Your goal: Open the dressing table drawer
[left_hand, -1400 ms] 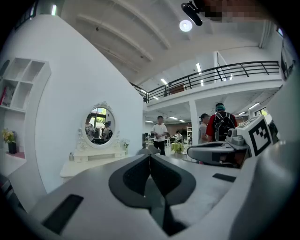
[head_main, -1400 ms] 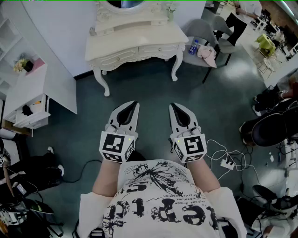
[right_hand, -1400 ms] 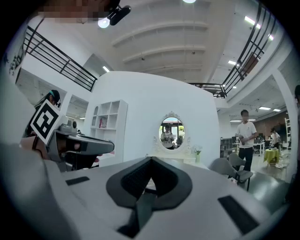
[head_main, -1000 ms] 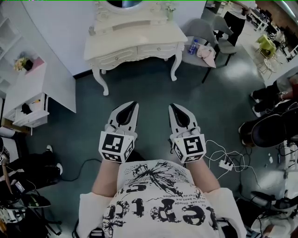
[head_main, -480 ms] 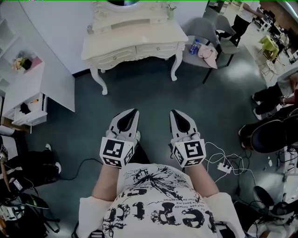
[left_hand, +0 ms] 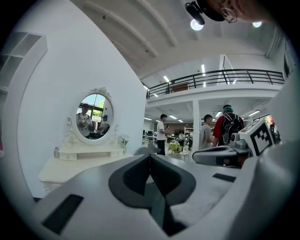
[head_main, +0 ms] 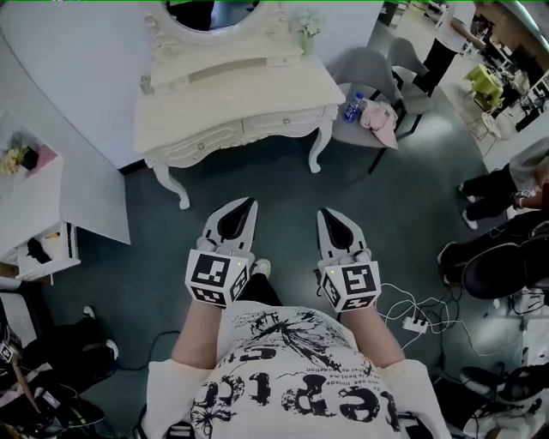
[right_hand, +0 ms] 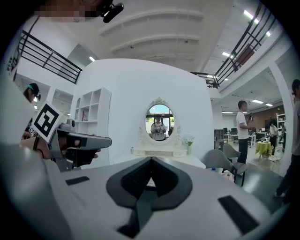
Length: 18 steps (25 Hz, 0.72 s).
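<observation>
The cream dressing table (head_main: 232,99) stands against the white wall, with an oval mirror (head_main: 210,13) on top. Its two front drawers (head_main: 244,130) are closed. My left gripper (head_main: 251,202) and right gripper (head_main: 321,212) hover side by side over the floor, well short of the table, both pointing at it. Each is shut with nothing between its jaws. In the left gripper view the table (left_hand: 70,164) and mirror (left_hand: 93,117) lie to the left beyond the shut left gripper (left_hand: 150,154). The right gripper view has the mirror (right_hand: 159,122) straight ahead past the shut right gripper (right_hand: 151,159).
A grey chair (head_main: 377,86) with a bottle and pink cloth on it stands right of the table. A white shelf unit (head_main: 34,206) is at the left. Cables and a power strip (head_main: 416,321) lie on the floor at right. People (head_main: 506,231) are at the right edge.
Both grippers and the person have moved forward toward the dressing table, which now looks larger and closer. The jaws stayed shut.
</observation>
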Each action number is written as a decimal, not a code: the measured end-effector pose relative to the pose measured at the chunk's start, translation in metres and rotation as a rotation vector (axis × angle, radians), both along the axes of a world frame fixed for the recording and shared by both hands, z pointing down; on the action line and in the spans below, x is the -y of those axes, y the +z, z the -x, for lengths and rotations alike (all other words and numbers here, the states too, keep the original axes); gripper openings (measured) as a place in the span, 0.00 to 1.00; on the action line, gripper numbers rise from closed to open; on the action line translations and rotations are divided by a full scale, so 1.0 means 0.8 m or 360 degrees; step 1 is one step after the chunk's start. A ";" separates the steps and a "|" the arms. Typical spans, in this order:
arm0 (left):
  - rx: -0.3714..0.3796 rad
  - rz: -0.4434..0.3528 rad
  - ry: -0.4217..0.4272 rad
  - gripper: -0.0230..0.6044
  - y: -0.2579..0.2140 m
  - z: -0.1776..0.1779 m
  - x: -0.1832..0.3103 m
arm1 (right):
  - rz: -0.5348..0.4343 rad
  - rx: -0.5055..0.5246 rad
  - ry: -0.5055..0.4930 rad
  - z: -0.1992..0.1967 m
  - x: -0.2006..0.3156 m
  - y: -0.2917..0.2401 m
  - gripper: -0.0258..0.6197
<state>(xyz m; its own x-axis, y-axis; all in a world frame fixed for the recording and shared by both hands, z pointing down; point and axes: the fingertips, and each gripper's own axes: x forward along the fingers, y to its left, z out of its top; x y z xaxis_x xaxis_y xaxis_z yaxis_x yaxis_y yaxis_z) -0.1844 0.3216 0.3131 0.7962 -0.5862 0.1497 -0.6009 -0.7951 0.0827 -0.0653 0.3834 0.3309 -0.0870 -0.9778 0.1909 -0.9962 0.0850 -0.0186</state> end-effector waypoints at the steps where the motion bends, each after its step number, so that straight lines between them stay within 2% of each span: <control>1: -0.0001 -0.0011 0.0017 0.07 -0.005 -0.004 0.028 | -0.0003 -0.0002 0.0023 -0.005 0.027 -0.003 0.06; 4: 0.0005 -0.0048 0.0056 0.07 -0.019 -0.007 0.106 | -0.0002 -0.0008 0.0071 -0.013 0.102 -0.010 0.06; 9: 0.0011 -0.0070 -0.0003 0.07 -0.027 0.006 0.218 | -0.0002 -0.0023 0.0088 -0.021 0.211 -0.006 0.06; 18: 0.0039 -0.0003 -0.0119 0.07 0.001 -0.005 0.331 | 0.0036 -0.0006 -0.0019 -0.045 0.348 0.012 0.06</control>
<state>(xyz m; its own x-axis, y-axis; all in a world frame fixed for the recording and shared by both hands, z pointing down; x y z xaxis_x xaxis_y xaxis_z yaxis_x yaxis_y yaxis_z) -0.1805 0.0566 0.3136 0.7464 -0.6440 0.1675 -0.6603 -0.7482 0.0655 -0.0295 0.1050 0.3405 -0.0977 -0.9721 0.2134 -0.9952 0.0962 -0.0172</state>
